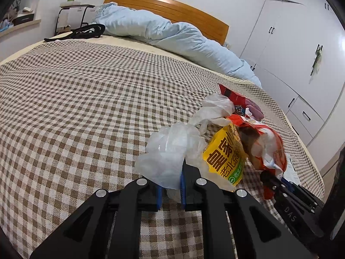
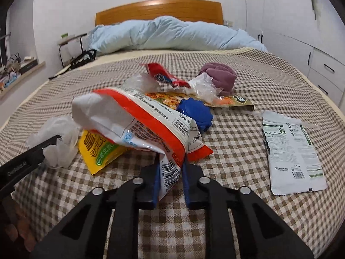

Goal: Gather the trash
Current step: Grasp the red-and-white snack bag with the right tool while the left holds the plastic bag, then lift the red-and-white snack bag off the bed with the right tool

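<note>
Snack trash lies on a brown-checked bed cover (image 2: 237,205). My left gripper (image 1: 172,181) is shut on a crumpled clear plastic bag (image 1: 170,149), which hides its fingertips; in the right wrist view the left gripper (image 2: 50,143) comes in from the left edge. A yellow wrapper (image 1: 224,153) sits against that bag; whether it is gripped too I cannot tell. My right gripper (image 2: 171,166) is shut on the barcode corner of an orange-and-white wrapper (image 2: 138,116), which arches up over the yellow wrapper (image 2: 97,153). The right gripper (image 1: 271,181) also shows in the left wrist view, at the lower right.
Further trash lies beyond: a red wrapper (image 2: 163,75), a blue crumpled piece (image 2: 196,114), clear plastic (image 2: 202,86) and a white-green packet (image 2: 291,151) to the right. A purple cloth (image 2: 220,77) sits nearby. A blue duvet (image 2: 172,34) lines the headboard; wardrobes (image 1: 297,43) stand right.
</note>
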`<control>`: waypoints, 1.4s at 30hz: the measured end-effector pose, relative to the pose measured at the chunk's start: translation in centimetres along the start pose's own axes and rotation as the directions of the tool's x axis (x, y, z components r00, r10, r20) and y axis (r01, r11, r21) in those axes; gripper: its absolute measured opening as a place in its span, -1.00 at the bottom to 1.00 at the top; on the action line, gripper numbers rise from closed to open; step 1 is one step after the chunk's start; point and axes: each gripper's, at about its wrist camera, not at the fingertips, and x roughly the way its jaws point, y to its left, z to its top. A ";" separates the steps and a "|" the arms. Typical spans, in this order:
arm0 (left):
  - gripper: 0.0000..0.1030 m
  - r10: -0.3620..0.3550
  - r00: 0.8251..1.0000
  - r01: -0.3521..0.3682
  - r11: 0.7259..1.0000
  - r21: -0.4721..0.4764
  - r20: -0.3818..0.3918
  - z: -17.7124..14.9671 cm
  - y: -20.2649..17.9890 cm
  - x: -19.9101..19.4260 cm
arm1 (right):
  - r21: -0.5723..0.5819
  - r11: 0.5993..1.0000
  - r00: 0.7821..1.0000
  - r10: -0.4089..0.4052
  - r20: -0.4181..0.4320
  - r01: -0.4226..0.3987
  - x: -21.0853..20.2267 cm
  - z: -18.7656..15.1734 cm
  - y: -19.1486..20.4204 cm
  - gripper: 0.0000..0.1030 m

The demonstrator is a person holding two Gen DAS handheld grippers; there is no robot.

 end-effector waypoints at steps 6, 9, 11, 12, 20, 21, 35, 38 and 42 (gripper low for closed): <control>-0.81 0.023 1.000 -0.023 1.000 0.009 0.002 0.7 -0.9 -0.6 | 0.066 0.997 0.999 0.033 0.013 -0.033 -0.7 0.3 -1.1 -0.73; -0.81 0.014 1.000 -0.014 1.000 0.016 0.025 0.8 -2.1 -2.3 | 0.076 0.996 0.998 0.049 0.038 -0.052 -2.1 0.4 -1.5 -0.73; -0.81 -0.003 0.999 0.002 1.000 0.026 0.034 0.9 -3.2 -3.6 | 0.045 0.998 0.997 0.047 0.060 -0.050 -3.4 0.4 -1.3 -0.73; -0.81 -0.005 0.999 0.003 0.999 0.036 0.038 0.9 -3.6 -4.1 | 0.031 0.998 0.996 0.050 0.074 -0.052 -4.2 0.3 -1.2 -0.73; -0.81 -0.021 0.998 0.016 0.997 0.071 0.058 -0.1 -7.0 -8.7 | 0.084 0.992 0.989 0.088 0.115 -0.098 -9.0 -0.1 -3.9 -0.73; -0.81 -0.025 0.998 0.021 0.997 0.069 0.060 -0.4 -7.2 -9.2 | 0.088 0.991 0.989 0.088 0.122 -0.099 -9.5 -0.2 -4.4 -0.73; -0.81 -0.079 0.995 0.069 0.987 0.146 0.068 -4.1 -12.9 -15.0 | 0.116 0.987 0.981 0.091 0.173 -0.112 -16.7 -3.6 -9.4 -0.73; -0.81 -0.093 0.994 0.083 0.986 0.147 0.062 -5.1 -13.4 -15.6 | 0.118 0.986 0.980 0.097 0.176 -0.119 -17.7 -4.5 -10.4 -0.73; -0.81 -0.107 0.993 0.099 0.985 0.141 0.050 -6.4 -13.5 -16.2 | 0.112 0.986 0.978 0.101 0.181 -0.122 -18.7 -5.5 -11.4 -0.73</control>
